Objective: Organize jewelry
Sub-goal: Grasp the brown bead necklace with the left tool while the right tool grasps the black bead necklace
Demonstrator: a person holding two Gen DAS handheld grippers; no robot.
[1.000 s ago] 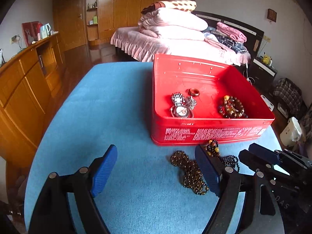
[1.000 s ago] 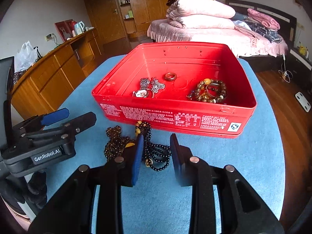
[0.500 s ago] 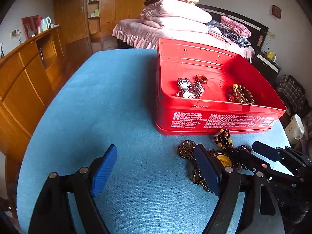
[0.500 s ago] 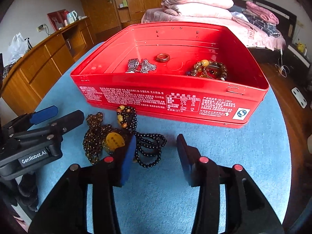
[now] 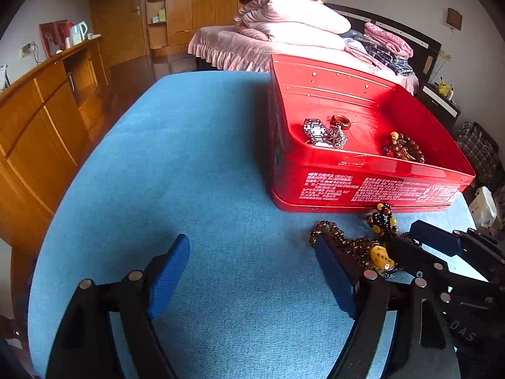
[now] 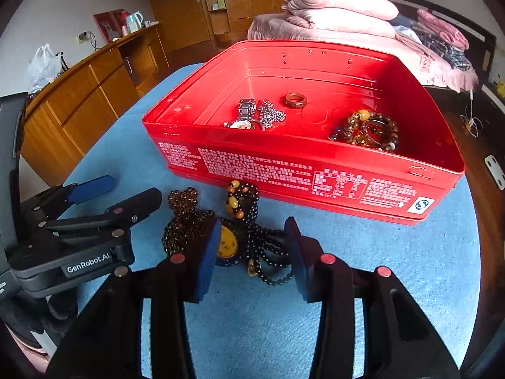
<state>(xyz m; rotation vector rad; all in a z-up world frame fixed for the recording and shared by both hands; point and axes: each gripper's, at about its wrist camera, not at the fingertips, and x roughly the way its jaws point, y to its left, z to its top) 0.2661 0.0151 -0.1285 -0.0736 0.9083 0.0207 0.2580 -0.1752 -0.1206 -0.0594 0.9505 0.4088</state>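
Note:
A red tin box stands on the blue table; it also shows in the left wrist view. Inside lie a metal watch, a brown ring and beaded bracelets. A pile of dark bead necklaces with a yellow pendant lies on the table before the box; it also shows in the left wrist view. My right gripper is open, its fingers on either side of the pile, low at the table. My left gripper is open and empty, left of the pile.
A wooden sideboard runs along the left. A bed with folded pink quilts stands behind the table. The table's round edge falls off at the right. Bags sit on the floor at the right.
Both grippers have come lower and closer to the necklace pile. My right gripper has opened wider and its fingers now flank the yellow pendant and black beads.

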